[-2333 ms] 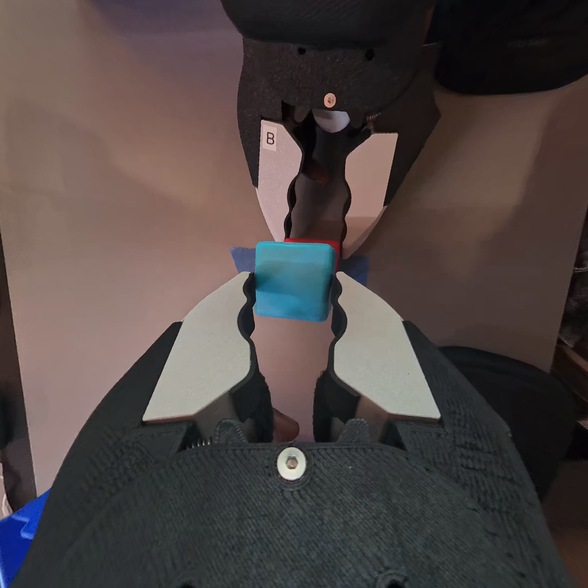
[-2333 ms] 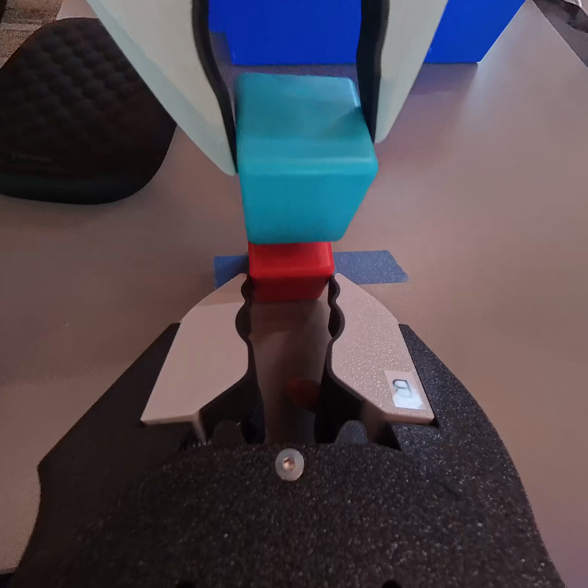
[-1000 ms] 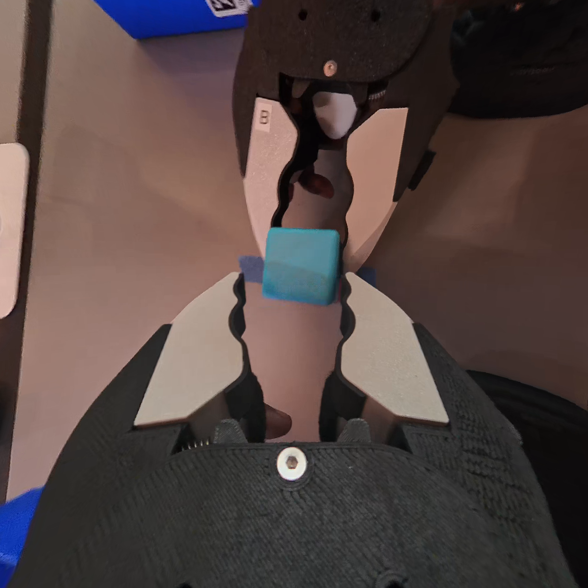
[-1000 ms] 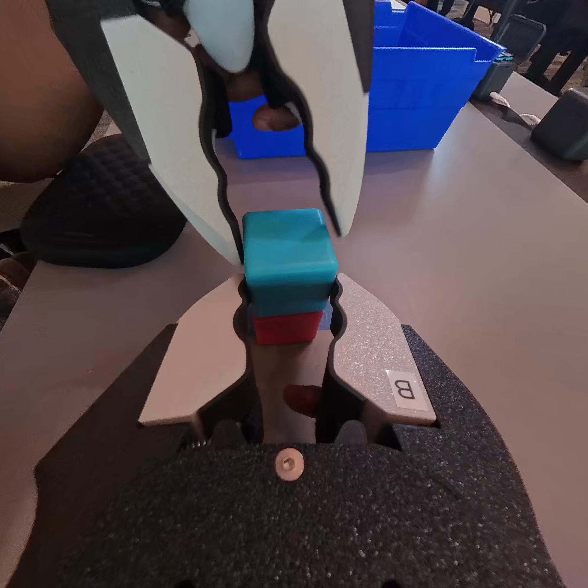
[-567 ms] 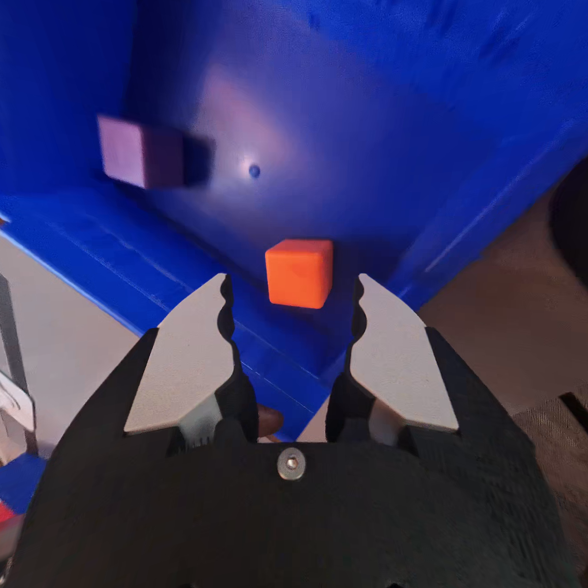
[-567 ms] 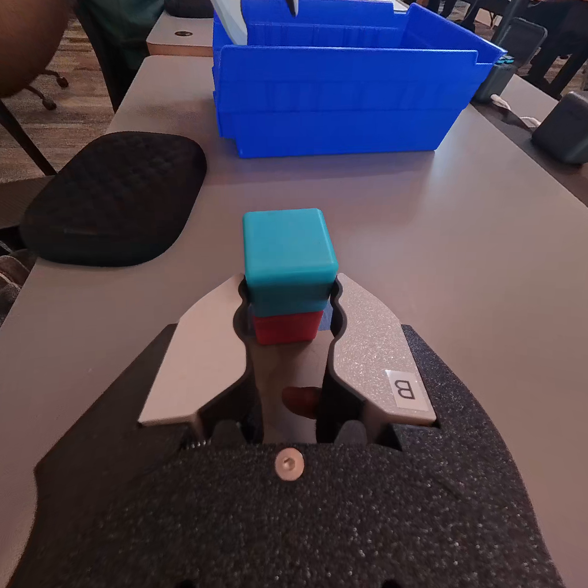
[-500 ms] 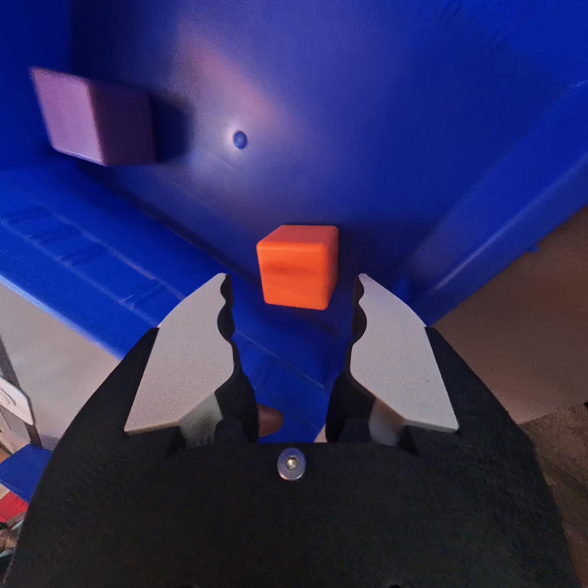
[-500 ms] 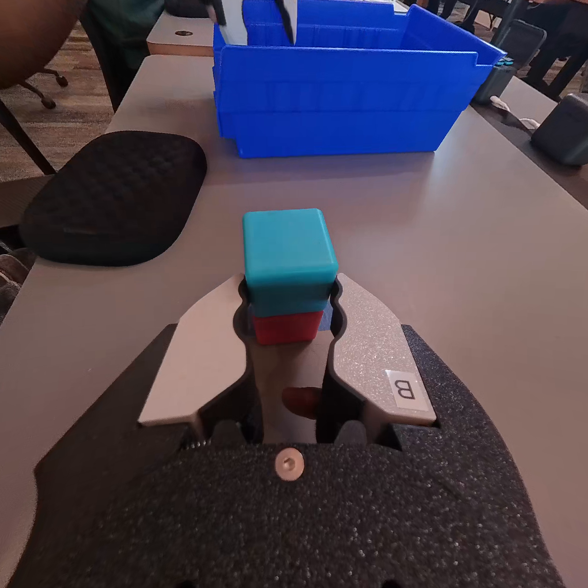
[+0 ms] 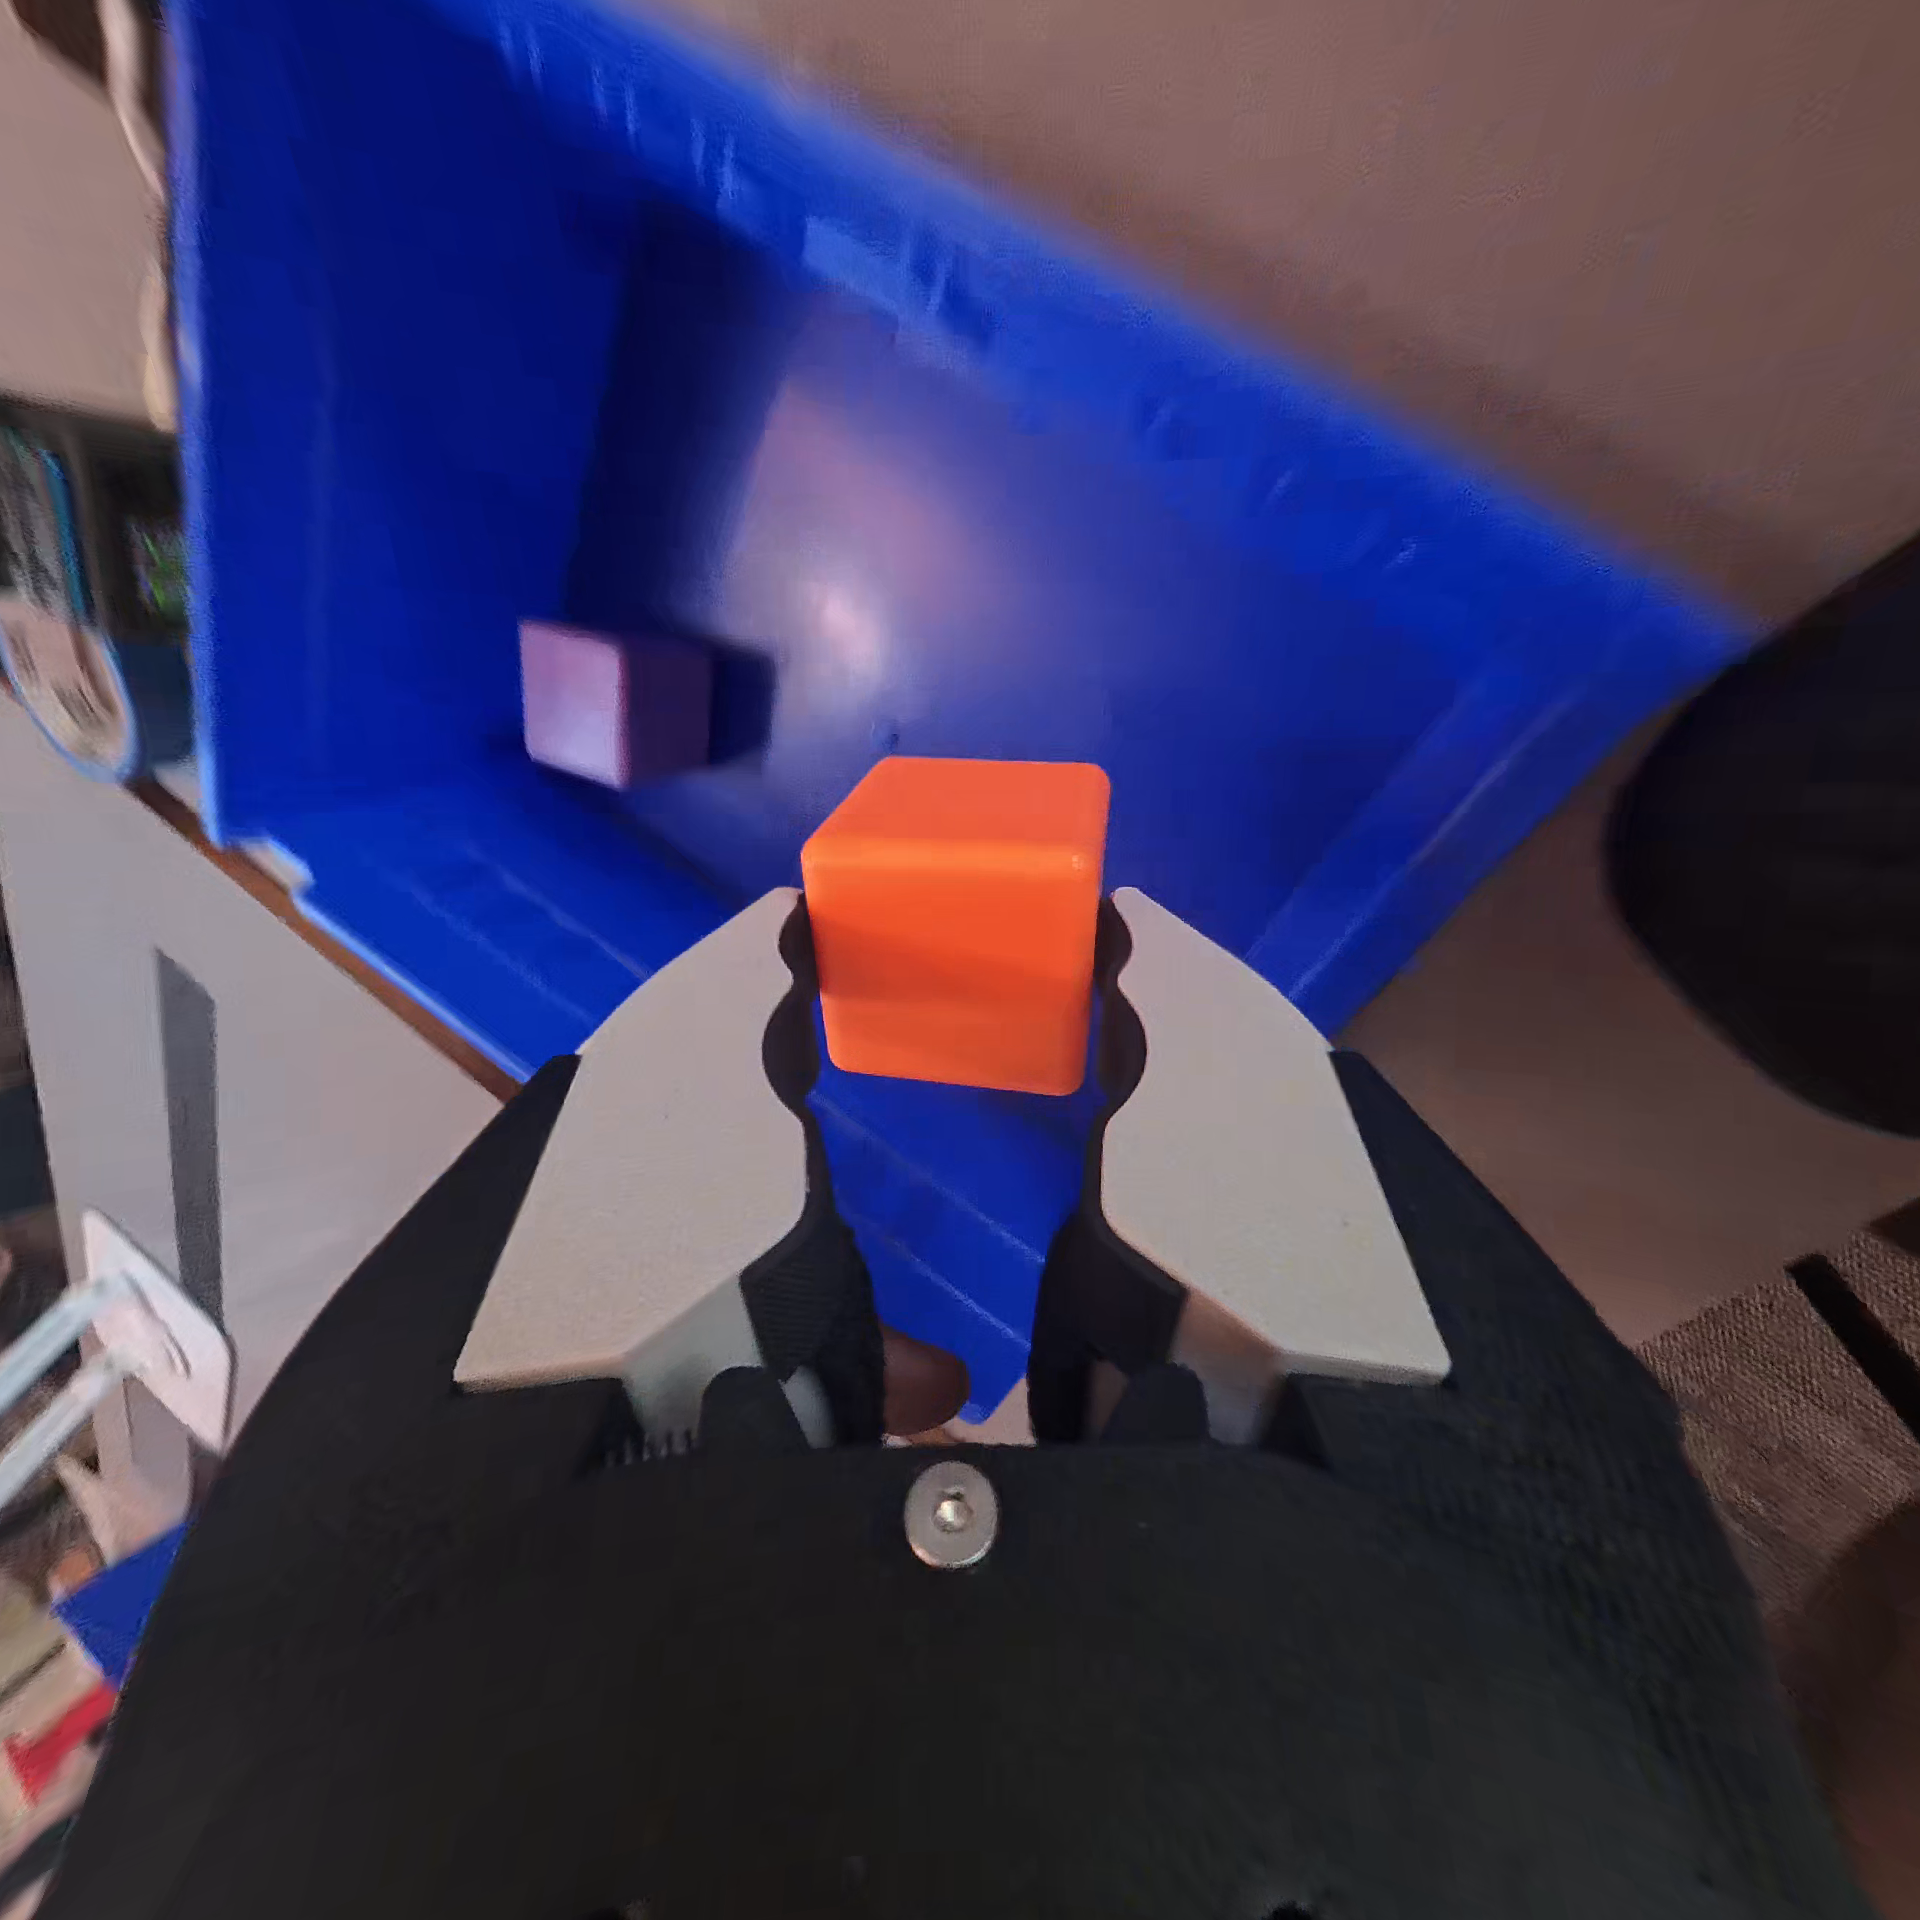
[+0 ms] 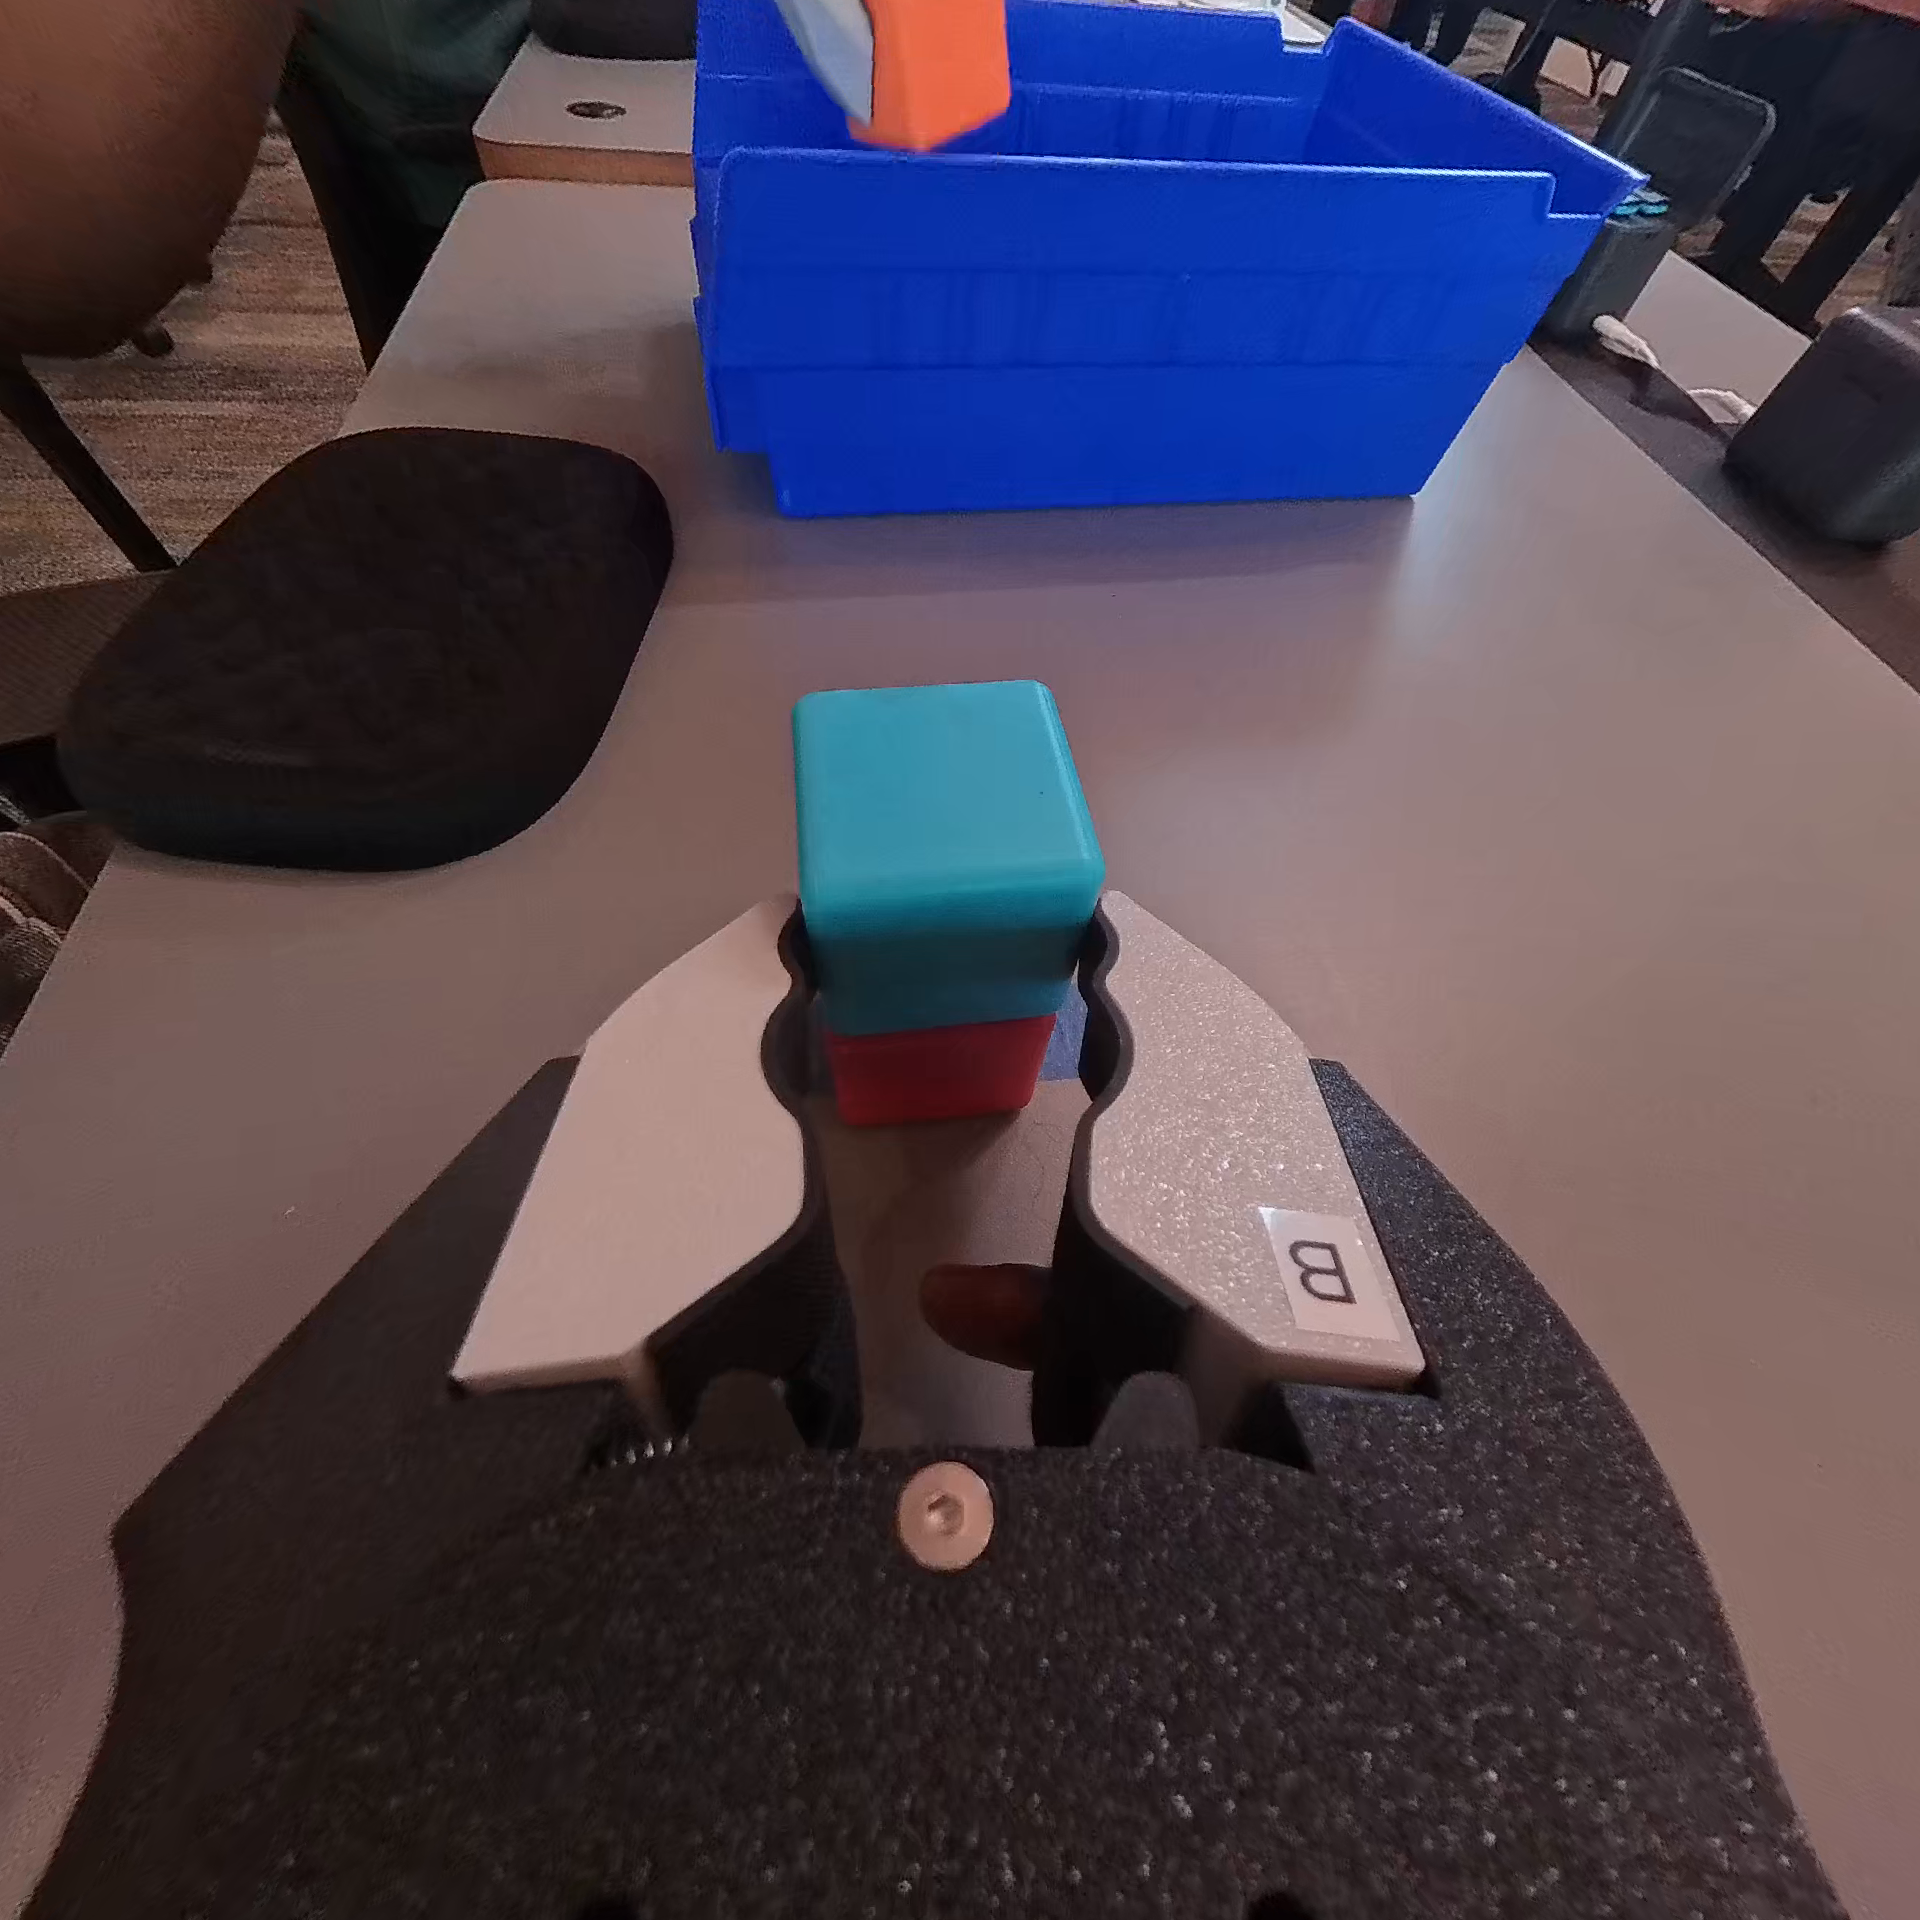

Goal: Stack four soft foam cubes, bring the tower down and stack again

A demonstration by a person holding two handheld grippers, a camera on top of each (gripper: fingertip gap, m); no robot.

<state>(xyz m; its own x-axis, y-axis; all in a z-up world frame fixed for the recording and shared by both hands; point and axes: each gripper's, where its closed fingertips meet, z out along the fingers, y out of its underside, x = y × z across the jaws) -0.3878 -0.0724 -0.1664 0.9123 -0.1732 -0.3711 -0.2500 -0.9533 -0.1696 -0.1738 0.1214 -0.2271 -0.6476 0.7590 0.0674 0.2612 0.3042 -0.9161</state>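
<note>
- My left gripper (image 9: 954,971) has its jaws pinching the orange cube (image 9: 951,930) by two opposite side faces, right at the jaw tips; the cube sits square between them, its top face tipped toward my camera, lifted over the blue bin (image 9: 1091,499)
- In my right wrist view that same orange cube (image 10: 935,68) hangs above the bin's (image 10: 1091,343) near wall, well ahead of my right jaws and higher than the stack; I judge the coming move turns on this: the cube must travel back toward my right jaws and come down on the teal top
- My right gripper (image 10: 940,997) has its jaws closed against the lower part of the teal cube (image 10: 940,821), steadying it; the red cube (image 10: 930,1070) sits directly under it, between and just below the jaw tips, on the tabletop (image 10: 1455,831); the red one looks slightly narrower, or set back
- The left jaws are the nearer pair to the third cube, since they carry it; the purple cube (image 9: 613,701) lies on the bin floor, ahead and left of my left jaws, apart from the walls
- No cube has a long axis; all are blocks with rounded edges and smooth matte skins; being soft foam, I expect them to give under a squeeze
- The bin is hard, glossy ribbed plastic; a black quilted pad (image 10: 364,644) lies left of the stack
</note>
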